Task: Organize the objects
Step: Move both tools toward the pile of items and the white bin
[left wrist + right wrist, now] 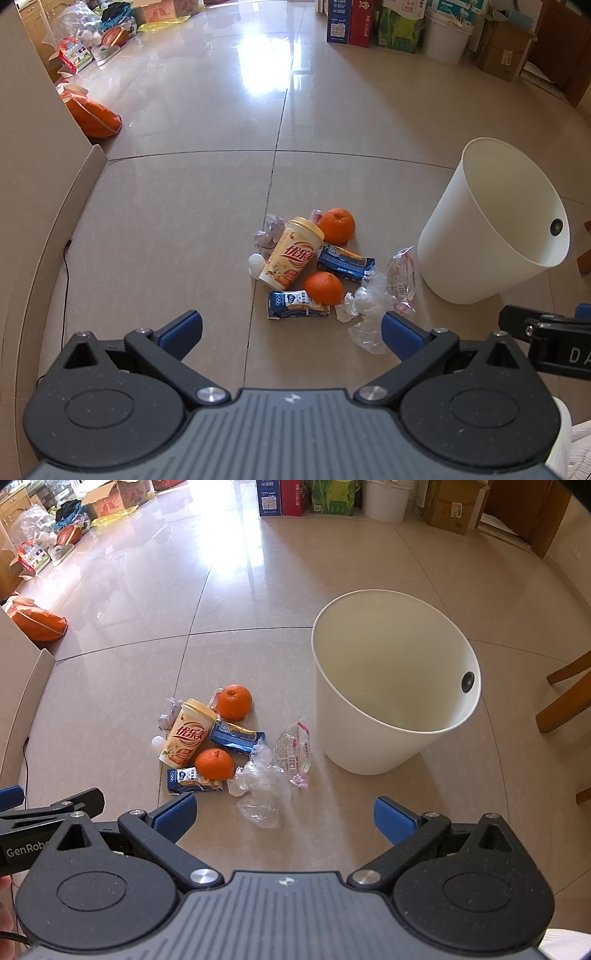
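Hovering above the tiled floor, the left hand-held gripper and right hand-held gripper both have their jaws spread wide apart, clamping nothing. Ahead of them lies a litter cluster: a milk-tea cup on its side, two oranges, a blue wrapper, a small carton and clear plastic. Just beside the cluster, apart from it, stands an upright white bin.
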